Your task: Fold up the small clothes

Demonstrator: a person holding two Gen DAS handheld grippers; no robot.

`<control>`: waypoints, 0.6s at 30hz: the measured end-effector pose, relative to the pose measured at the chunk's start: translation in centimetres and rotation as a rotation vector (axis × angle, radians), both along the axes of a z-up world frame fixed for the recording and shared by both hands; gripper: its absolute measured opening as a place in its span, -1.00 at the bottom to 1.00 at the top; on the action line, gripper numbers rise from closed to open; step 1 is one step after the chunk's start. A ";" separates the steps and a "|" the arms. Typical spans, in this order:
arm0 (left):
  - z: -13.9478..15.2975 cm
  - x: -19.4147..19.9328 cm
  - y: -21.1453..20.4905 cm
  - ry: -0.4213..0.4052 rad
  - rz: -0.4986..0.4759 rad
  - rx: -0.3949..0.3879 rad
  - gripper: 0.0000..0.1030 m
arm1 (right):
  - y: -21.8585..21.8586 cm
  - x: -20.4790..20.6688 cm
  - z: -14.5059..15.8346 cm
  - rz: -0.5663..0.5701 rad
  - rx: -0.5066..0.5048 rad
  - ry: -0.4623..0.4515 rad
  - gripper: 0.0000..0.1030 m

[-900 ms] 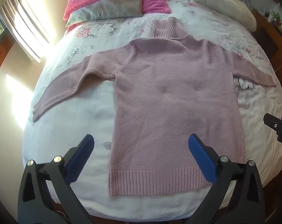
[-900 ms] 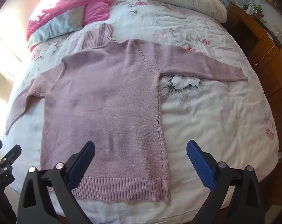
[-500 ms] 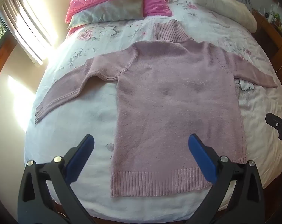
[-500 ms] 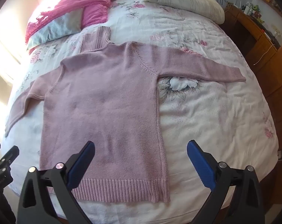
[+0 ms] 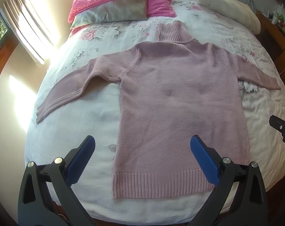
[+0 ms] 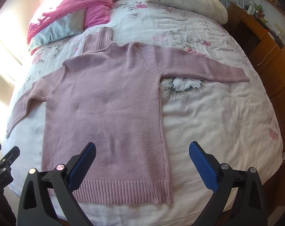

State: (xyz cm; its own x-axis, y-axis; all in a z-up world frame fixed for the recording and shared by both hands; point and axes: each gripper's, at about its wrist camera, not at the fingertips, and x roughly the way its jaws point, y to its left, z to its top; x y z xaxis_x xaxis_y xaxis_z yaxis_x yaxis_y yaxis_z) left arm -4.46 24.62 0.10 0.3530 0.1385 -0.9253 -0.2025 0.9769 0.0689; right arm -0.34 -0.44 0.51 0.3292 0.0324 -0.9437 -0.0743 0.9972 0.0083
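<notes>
The pink sweater (image 5: 180, 103) lies flat on the bed (image 5: 70, 131), back or front up I cannot tell, with both sleeves spread out and the ribbed collar pointing to the pillows (image 6: 185, 0). Its ribbed hem is near the bed edge, close to you. Your left gripper (image 5: 142, 156) and right gripper (image 6: 142, 158) hang above the hem, both with jaws wide apart and holding nothing. Be careful: the knit is thick and soft, so if you pinch only the top layer, the fold may drag and wrinkle. The left sleeve already bends at the elbow.
</notes>
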 end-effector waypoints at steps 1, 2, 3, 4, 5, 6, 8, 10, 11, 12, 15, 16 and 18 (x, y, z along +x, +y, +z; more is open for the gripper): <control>0.0 0.0 0.0 -0.001 0.001 0.001 0.94 | 0.0 0.0 0.0 -0.001 0.000 -0.001 0.93; 0.0 0.0 0.1 -0.002 0.001 0.002 0.94 | 0.0 0.0 0.1 0.001 -0.001 -0.001 0.93; 0.0 0.0 0.1 0.000 0.000 0.001 0.94 | 0.0 0.0 0.1 0.002 0.000 -0.002 0.93; 0.0 0.0 0.1 -0.001 -0.001 0.002 0.94 | 0.0 0.0 0.1 0.001 0.002 -0.001 0.93; 0.0 0.0 0.1 -0.002 -0.001 0.003 0.94 | 0.0 0.0 0.1 0.000 0.001 -0.001 0.93; 0.0 0.0 0.1 -0.003 0.000 0.004 0.94 | 0.1 0.0 0.1 0.000 0.000 -0.001 0.93; 0.0 -0.1 0.2 -0.003 0.000 0.007 0.94 | 0.1 0.0 0.1 0.001 0.000 -0.001 0.93; 0.0 -0.1 0.1 -0.004 0.000 0.005 0.94 | 0.1 0.0 0.1 0.000 0.001 0.000 0.93; 0.0 -0.1 0.2 -0.003 0.000 0.005 0.94 | 0.1 -0.1 0.1 0.000 0.000 -0.001 0.93; 0.0 -0.1 0.2 -0.004 -0.001 0.006 0.94 | 0.1 -0.1 0.0 0.000 0.000 -0.001 0.93; 0.0 -0.1 0.0 -0.005 0.000 0.007 0.94 | 0.1 -0.1 0.0 0.000 -0.002 -0.001 0.93; 0.0 -0.1 0.2 -0.005 0.000 0.007 0.94 | 0.1 -0.1 0.0 0.001 0.000 -0.001 0.93; 0.1 -0.2 0.0 -0.005 0.003 0.009 0.94 | 0.1 -0.1 0.0 0.002 0.001 -0.001 0.93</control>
